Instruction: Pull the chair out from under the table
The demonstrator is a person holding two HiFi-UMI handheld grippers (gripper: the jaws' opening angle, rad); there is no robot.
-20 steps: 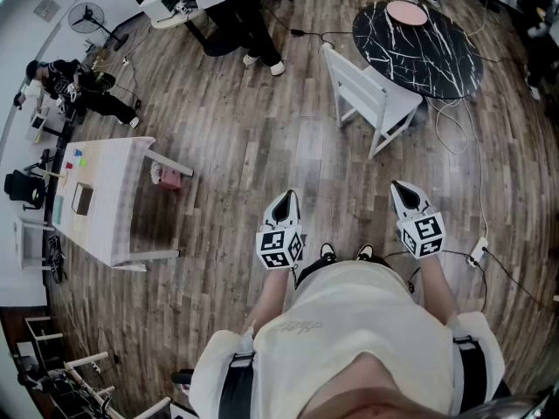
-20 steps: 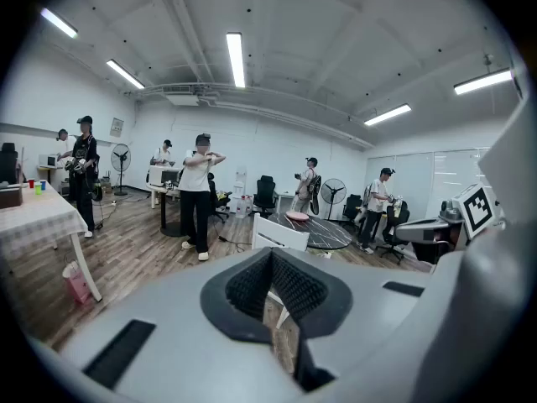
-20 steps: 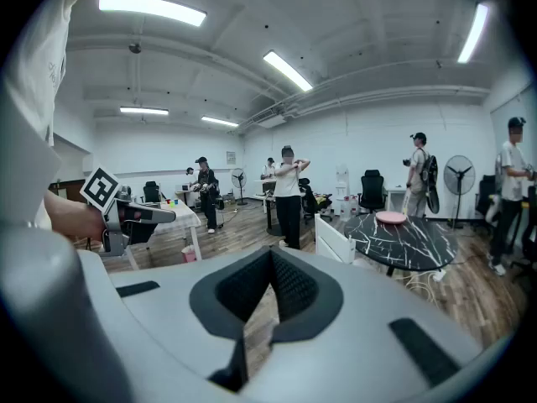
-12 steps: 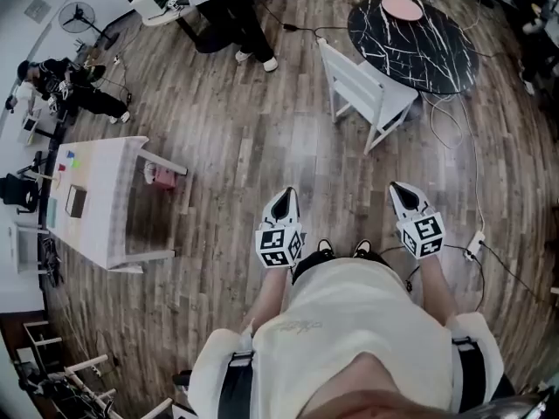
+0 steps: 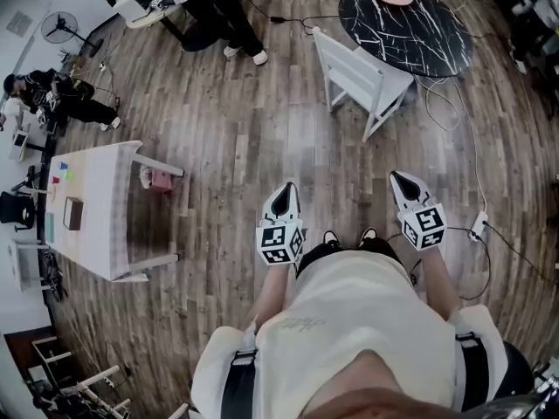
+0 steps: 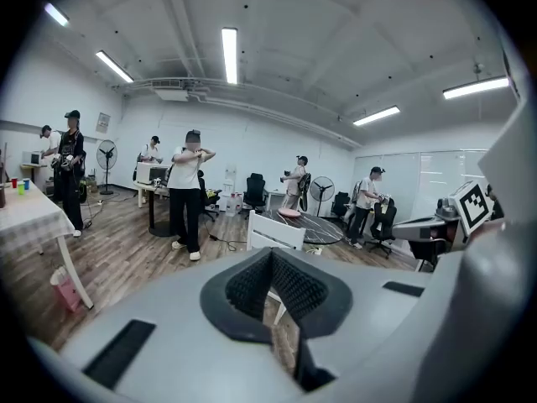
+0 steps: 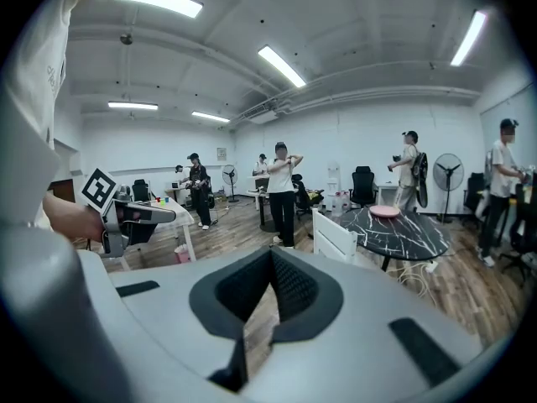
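Brown wood-plank floor (image 5: 244,138) spreads wide. On it a round black marble-patterned table (image 5: 410,33) has the white slatted wooden chair (image 5: 360,75) at its edge, seat toward it. Well short of the chair, the left gripper (image 5: 285,188) and right gripper (image 5: 398,178) are both closed and empty, and they bear black-and-white square-marker cubes (image 5: 279,243).

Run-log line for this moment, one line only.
stage: before contact | left gripper: shut, empty | right gripper: shut, empty | chair: untouched, against round table
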